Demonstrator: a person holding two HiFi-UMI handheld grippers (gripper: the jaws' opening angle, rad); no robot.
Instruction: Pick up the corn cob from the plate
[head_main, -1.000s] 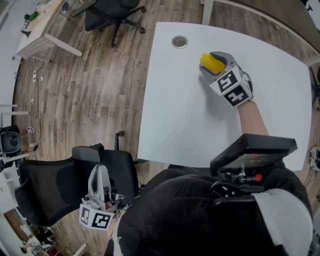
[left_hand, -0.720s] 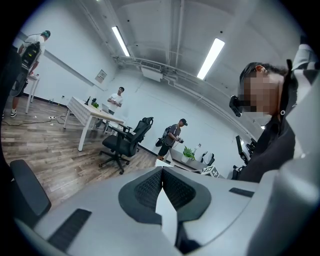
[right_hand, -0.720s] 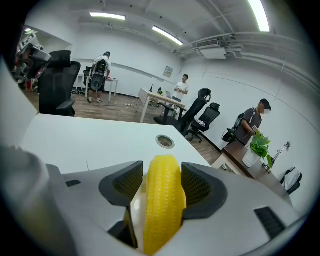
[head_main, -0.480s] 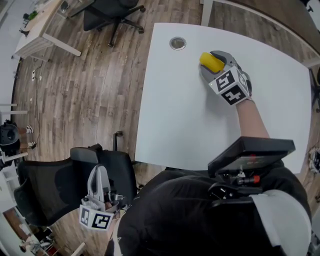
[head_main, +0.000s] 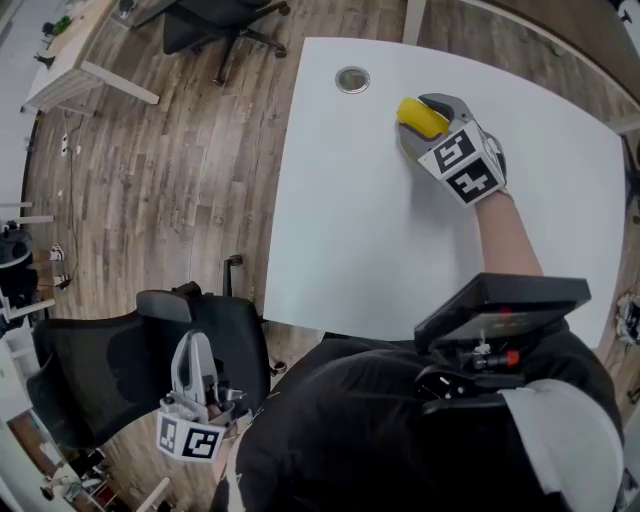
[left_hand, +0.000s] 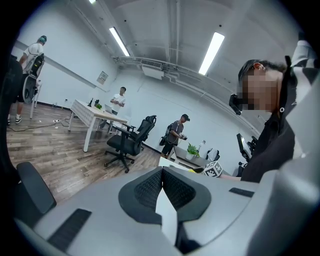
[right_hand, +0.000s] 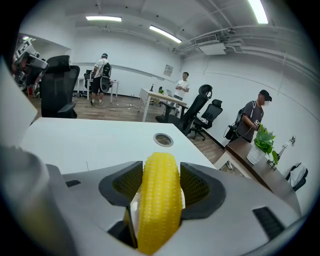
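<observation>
A yellow corn cob (right_hand: 159, 200) is clamped lengthwise between the two grey jaws of my right gripper (right_hand: 160, 187). In the head view that gripper (head_main: 425, 118) is held over the far part of the white table (head_main: 370, 220), the corn cob (head_main: 421, 117) sticking out of its front. No plate shows in any view. My left gripper (head_main: 195, 362) hangs low at the person's left side, off the table, above a black chair. In the left gripper view its jaws (left_hand: 162, 187) are pressed together with nothing between them.
A round cable grommet (head_main: 351, 79) sits in the table near its far left corner. A black office chair (head_main: 150, 350) stands by the table's near left edge. A black device (head_main: 500, 310) is strapped at the person's chest. Several people, desks and chairs stand farther off.
The right gripper with the corn cob has shifted slightly toward the far edge of the table. The left gripper has stayed where it was.
</observation>
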